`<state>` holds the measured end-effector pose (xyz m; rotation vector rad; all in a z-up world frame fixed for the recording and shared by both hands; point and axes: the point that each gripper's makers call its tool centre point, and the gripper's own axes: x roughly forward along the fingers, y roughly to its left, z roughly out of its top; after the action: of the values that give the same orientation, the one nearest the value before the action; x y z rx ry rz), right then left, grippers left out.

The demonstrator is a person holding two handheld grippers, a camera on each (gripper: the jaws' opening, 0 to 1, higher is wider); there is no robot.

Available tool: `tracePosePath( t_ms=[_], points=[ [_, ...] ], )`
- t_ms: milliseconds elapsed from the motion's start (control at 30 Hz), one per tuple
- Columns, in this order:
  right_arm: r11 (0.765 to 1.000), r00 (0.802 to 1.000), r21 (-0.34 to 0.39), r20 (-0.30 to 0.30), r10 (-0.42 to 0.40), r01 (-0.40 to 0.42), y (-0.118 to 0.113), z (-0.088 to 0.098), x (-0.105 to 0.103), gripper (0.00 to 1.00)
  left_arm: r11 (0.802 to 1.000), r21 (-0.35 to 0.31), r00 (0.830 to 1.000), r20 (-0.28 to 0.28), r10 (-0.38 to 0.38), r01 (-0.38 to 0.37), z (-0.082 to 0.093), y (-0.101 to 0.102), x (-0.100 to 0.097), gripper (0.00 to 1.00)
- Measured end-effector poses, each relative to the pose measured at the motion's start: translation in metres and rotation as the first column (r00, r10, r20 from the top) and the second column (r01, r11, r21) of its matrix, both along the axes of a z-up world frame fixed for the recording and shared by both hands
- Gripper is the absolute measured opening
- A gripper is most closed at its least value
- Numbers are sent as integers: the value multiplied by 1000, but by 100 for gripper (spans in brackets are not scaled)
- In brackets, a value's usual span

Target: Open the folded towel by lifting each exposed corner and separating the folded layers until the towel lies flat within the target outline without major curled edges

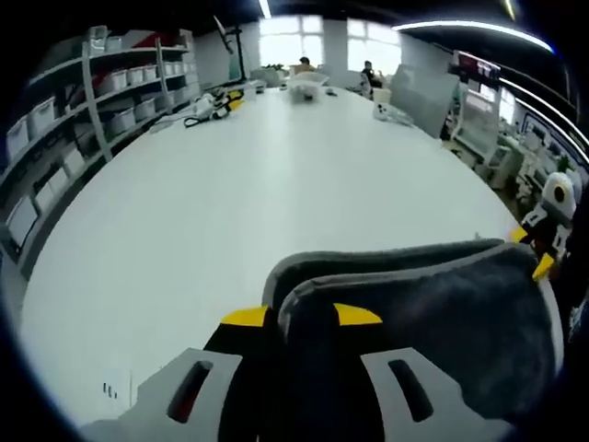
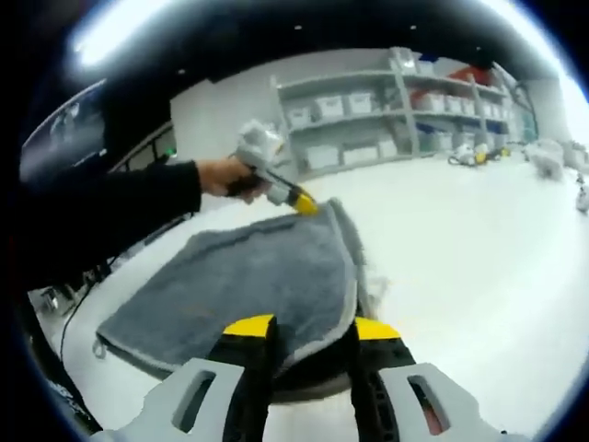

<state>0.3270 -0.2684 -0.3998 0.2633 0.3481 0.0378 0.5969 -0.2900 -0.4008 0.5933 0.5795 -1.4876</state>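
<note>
Towel [image 2: 248,276]: grey, light-edged, partly folded, lifted over the white worktop [image 2: 479,267] and held at two edges.
Left hand-held gripper [image 1: 302,318]: yellow-tipped jaws closed on a folded towel edge [image 1: 414,304]; in the right gripper view it [image 2: 296,201] grips the far corner, gripped by a person's hand [image 2: 225,175] in a dark sleeve.
Right hand-held gripper [image 2: 313,330]: jaws pinching the near towel edge.
Background: shelving with white bins [image 2: 368,120]; yellow-and-white tools [image 1: 213,106] on the far worktop.

towel [image 2: 248,276] on table [image 2: 479,249] | each claw at an edge | shelves [image 2: 368,115] behind table
</note>
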Motion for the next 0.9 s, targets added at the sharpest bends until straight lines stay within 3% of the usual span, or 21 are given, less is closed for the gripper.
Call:
tracePosePath(
  t_ms=[133,200,433,700,800,900],
  points=[
    [1000,1000,5,-1,3,-3,1,-1,1,16,1000,30,999,53,0,-2,-8,1,1,12],
    [1000,1000,-3,2,9,-9,1,0,2,14,1000,20,999,37,-2,1,-5,-1,0,4],
    [1000,1000,0,16,-4,4,-1,2,3,8,1000,3,1000,29,3,-3,-1,0,0,3],
    [996,999,-83,30,-29,32,-4,4,-7,15,999,-44,999,38,-10,12,9,0,-5,2],
    [996,999,-85,30,-17,19,-2,3,-6,12,999,-50,999,34,-8,9,10,-1,5,2],
    [997,999,-71,32,-17,19,-2,4,-5,7,998,-57,1000,31,-5,7,12,-2,3,2]
  ],
)
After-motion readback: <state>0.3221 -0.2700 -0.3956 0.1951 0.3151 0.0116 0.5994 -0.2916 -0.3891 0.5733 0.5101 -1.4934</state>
